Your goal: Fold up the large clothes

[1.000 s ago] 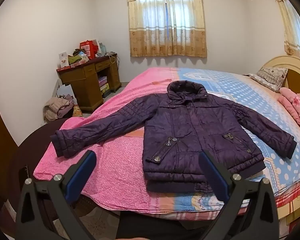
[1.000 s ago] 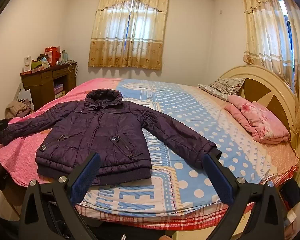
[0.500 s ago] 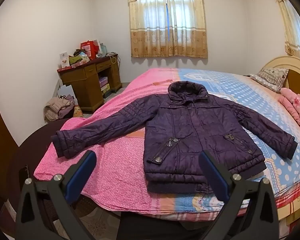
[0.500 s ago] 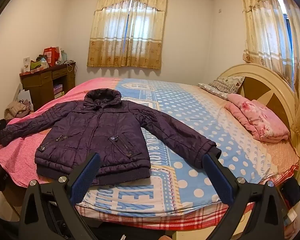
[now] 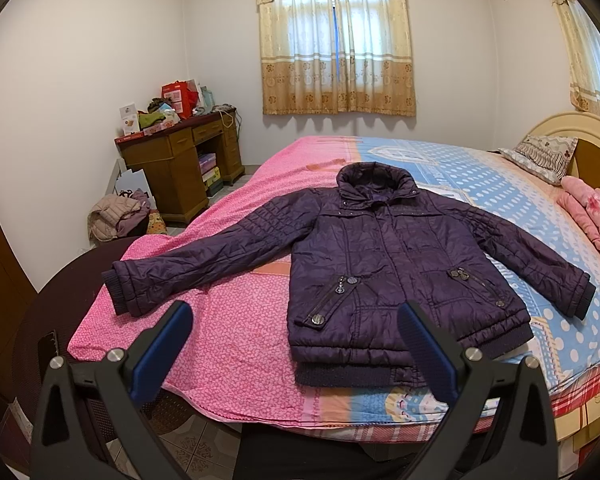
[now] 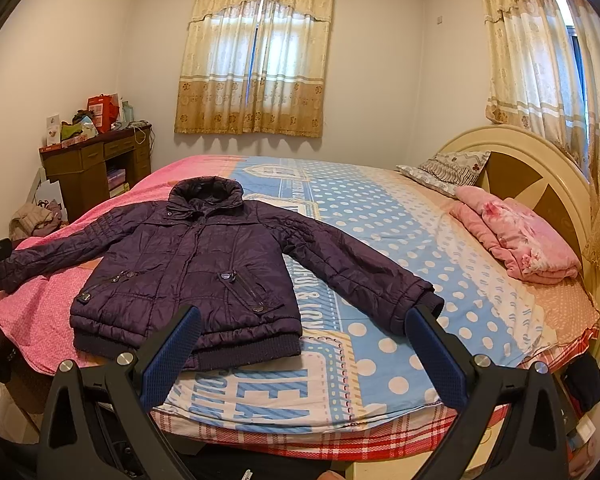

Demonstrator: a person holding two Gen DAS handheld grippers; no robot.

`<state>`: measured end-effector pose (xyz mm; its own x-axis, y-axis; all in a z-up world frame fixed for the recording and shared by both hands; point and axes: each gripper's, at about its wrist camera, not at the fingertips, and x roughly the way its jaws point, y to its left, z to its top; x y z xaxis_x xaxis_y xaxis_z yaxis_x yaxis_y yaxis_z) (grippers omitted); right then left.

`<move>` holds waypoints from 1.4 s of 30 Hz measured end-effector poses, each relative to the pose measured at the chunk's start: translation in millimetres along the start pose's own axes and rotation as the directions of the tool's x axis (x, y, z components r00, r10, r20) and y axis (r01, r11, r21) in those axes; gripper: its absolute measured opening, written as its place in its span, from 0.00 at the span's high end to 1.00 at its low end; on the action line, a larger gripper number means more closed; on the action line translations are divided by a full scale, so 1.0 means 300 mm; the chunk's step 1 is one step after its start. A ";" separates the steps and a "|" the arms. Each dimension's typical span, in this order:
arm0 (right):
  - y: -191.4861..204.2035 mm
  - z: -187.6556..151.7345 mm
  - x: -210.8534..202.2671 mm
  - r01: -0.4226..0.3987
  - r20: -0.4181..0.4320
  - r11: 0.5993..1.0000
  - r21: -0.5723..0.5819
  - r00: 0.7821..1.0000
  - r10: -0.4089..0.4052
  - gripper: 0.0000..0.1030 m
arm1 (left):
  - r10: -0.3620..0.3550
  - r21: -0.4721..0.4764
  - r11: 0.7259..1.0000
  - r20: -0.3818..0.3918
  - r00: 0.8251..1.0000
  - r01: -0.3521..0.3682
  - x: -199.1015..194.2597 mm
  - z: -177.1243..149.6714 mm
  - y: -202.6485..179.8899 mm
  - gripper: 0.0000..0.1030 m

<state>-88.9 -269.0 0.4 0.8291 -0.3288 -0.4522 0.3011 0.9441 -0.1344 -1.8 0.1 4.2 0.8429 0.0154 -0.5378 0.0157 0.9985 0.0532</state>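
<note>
Lying flat, sleeves spread, purple jacket (image 5: 384,264) — left gripper (image 5: 296,326) and right gripper (image 6: 304,330) gape empty.

A home bedroom — a wide bed (image 6: 380,240) with patterned sheets fills it. At the bed's head stand a rounded headboard (image 6: 540,168) and pillow (image 6: 444,170); beyond its far side hang window curtains (image 6: 256,56) — a cluttered wooden desk (image 5: 180,160) stands beside its foot.

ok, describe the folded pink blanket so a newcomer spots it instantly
Start at the bed and go to its cream headboard. The pink blanket lies folded just before it, beside the patterned grey pillow; it alone is plush pink with darker blotches.
</note>
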 end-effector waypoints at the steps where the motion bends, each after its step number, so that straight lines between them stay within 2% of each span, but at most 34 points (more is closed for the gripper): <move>1: 0.001 0.001 0.000 0.002 0.001 1.000 0.001 1.000 -0.002 0.01 | 0.001 0.000 1.000 0.002 1.000 -0.001 -0.002 0.000 -0.001 0.00; 42: 0.006 -0.002 0.004 -0.018 0.002 1.000 0.006 1.000 0.018 0.01 | 0.000 -0.001 1.000 0.005 1.000 0.000 0.001 -0.002 -0.011 0.00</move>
<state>-87.6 -267.5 -0.9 0.8353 -0.3121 -0.4527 0.2892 0.9496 -0.1212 -1.8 -3.1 3.3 0.8456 0.0154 -0.5336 0.0148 0.9985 0.0523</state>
